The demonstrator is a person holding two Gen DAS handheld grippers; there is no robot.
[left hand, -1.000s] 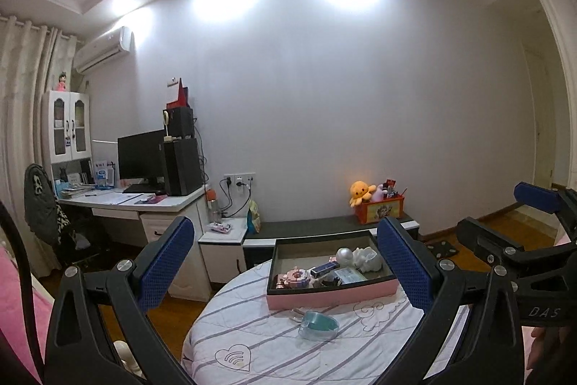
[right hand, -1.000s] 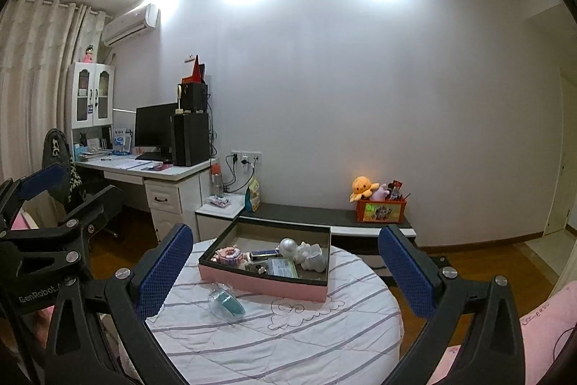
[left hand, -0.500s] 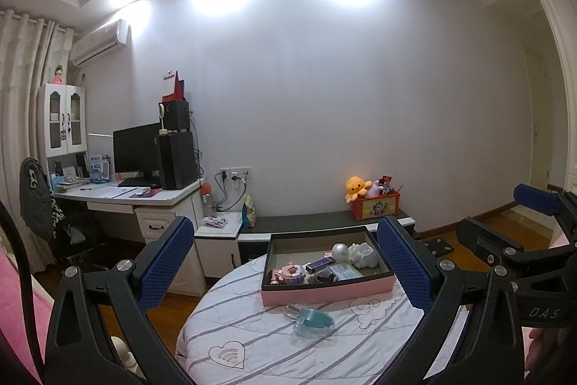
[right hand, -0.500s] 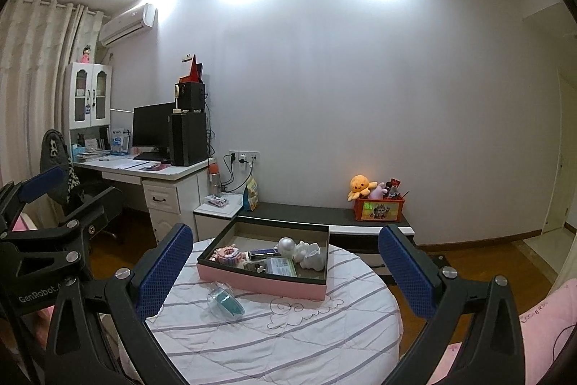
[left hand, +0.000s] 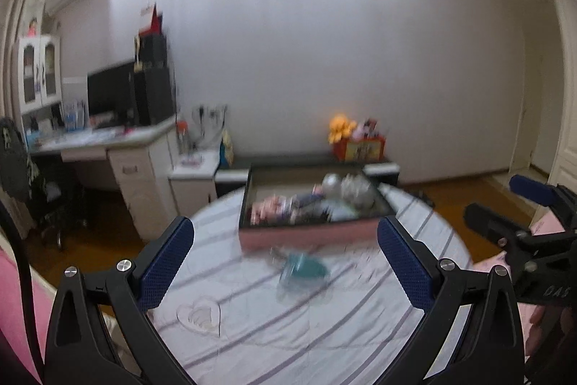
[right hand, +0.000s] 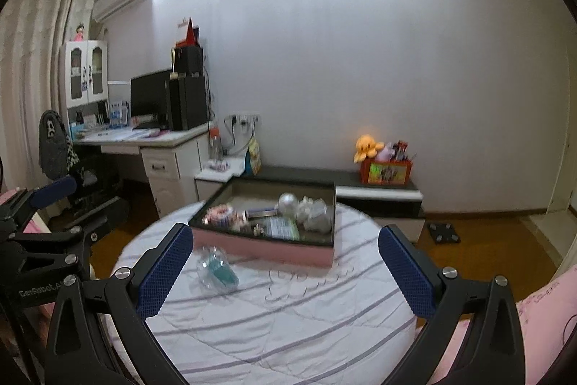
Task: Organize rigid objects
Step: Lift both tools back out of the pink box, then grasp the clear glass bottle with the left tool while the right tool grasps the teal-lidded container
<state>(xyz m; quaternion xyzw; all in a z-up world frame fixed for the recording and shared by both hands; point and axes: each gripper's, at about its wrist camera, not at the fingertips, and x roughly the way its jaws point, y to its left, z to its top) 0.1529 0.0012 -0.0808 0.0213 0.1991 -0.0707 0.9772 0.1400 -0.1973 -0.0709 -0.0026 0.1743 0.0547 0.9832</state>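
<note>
A pink box [left hand: 310, 237] [right hand: 267, 249] with a dark inside stands on a round table [left hand: 274, 331] [right hand: 288, 313] with a striped white cloth. It holds several small things, among them a silver ball [right hand: 287, 203] and a white figure [right hand: 315, 211]. A clear capsule with a teal thing inside [left hand: 301, 271] [right hand: 218, 271] lies on the cloth in front of the box. My left gripper [left hand: 285, 269] is open and empty above the table, with the capsule between its fingers in view. My right gripper [right hand: 285, 273] is open and empty, with the capsule near its left finger.
A desk [right hand: 144, 136] with monitor and speakers stands at the back left, beside a chair [right hand: 57, 147]. A low dark bench [right hand: 360, 183] by the wall carries an orange plush [right hand: 368, 147] and a red box. Pink bedding [right hand: 541, 313] lies at the right.
Both grippers have tilted down and moved closer to the table. The box and capsule look larger and sit higher in both views. The left wrist view is blurred by motion.
</note>
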